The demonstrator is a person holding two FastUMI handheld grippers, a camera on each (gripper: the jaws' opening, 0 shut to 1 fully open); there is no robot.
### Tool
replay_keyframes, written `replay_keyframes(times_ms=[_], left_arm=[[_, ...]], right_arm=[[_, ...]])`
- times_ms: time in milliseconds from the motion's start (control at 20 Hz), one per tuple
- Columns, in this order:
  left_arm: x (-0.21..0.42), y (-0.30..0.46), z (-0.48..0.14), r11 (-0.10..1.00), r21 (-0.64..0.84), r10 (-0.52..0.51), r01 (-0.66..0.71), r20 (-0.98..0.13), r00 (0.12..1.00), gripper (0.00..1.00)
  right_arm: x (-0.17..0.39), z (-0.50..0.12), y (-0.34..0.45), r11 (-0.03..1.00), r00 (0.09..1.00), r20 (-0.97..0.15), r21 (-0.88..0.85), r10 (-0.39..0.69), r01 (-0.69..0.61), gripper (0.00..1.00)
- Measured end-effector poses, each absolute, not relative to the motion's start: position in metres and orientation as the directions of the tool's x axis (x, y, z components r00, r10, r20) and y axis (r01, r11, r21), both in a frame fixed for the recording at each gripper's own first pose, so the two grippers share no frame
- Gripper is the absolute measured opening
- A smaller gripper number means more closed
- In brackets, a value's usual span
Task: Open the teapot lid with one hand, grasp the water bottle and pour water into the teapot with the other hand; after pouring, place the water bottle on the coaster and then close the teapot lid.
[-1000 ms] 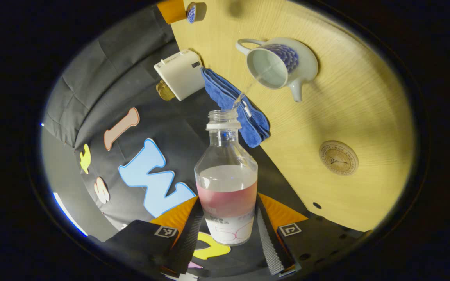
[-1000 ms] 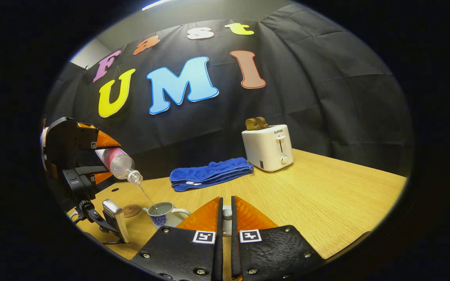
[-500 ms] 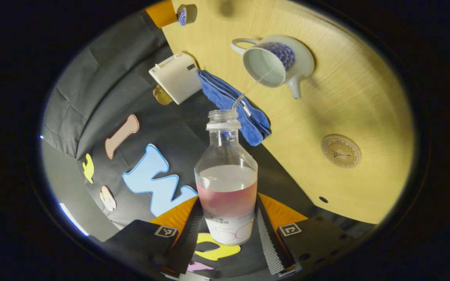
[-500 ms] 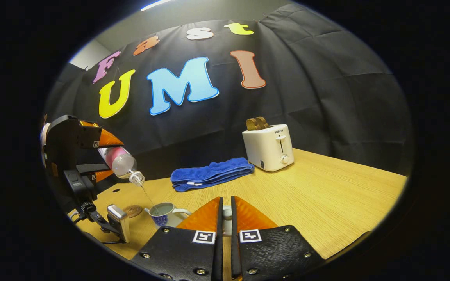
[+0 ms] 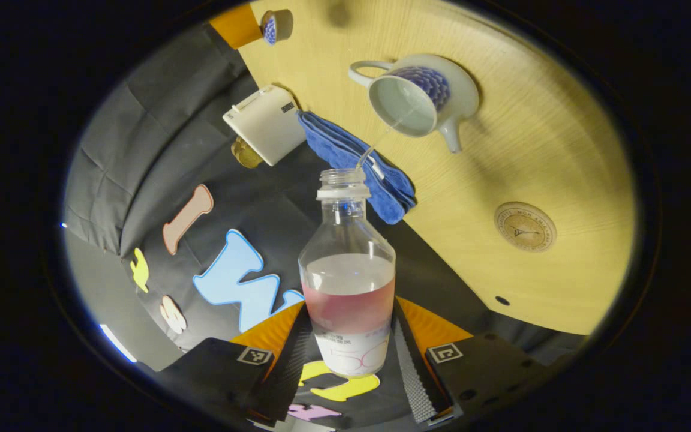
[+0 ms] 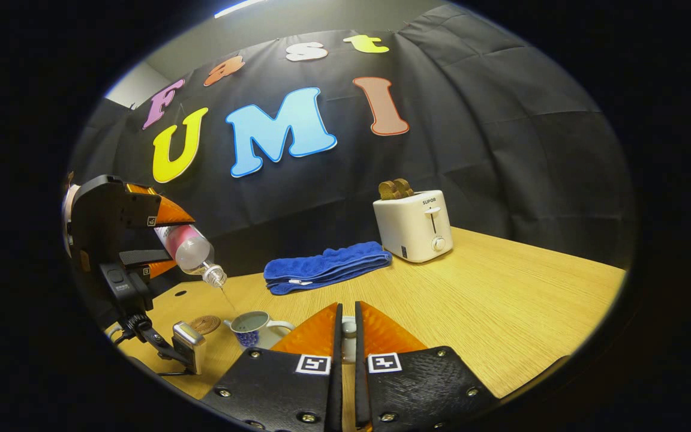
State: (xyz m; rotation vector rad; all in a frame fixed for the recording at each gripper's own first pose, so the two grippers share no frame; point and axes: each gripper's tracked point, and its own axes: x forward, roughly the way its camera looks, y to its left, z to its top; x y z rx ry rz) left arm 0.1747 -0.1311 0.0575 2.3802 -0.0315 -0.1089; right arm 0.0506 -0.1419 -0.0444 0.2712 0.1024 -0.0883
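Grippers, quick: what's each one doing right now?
Left gripper: closed on the bottle, pouring into the teapot.
Right gripper: closed on the lid.

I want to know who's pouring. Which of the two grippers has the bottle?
The left hand-held gripper has it: its fingers clamp the tipped water bottle over the open teapot. The right hand-held gripper pinches the white teapot lid.
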Motion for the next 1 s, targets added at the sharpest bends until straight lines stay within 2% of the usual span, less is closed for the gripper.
replay_keyframes(times_ms=[650,850,1000], left_arm=[[0.17,-0.142,0.071,-0.753,0.657,-0.089,-0.042,-0.039,0.995,0.84],[0.173,-0.14,0.06,-0.696,0.717,-0.105,-0.034,-0.054,0.993,0.84],[0.174,-0.134,0.039,-0.612,0.791,-0.103,-0.005,-0.073,0.992,0.84]], right_arm=[[0.051,-0.048,-0.141,0.958,0.99,-0.127,0.268,-0.068,0.1,0.08],[0.051,-0.048,-0.143,0.958,0.989,-0.128,0.266,-0.073,0.105,0.08],[0.052,-0.051,-0.141,0.958,0.988,-0.136,0.266,-0.069,0.103,0.08]])
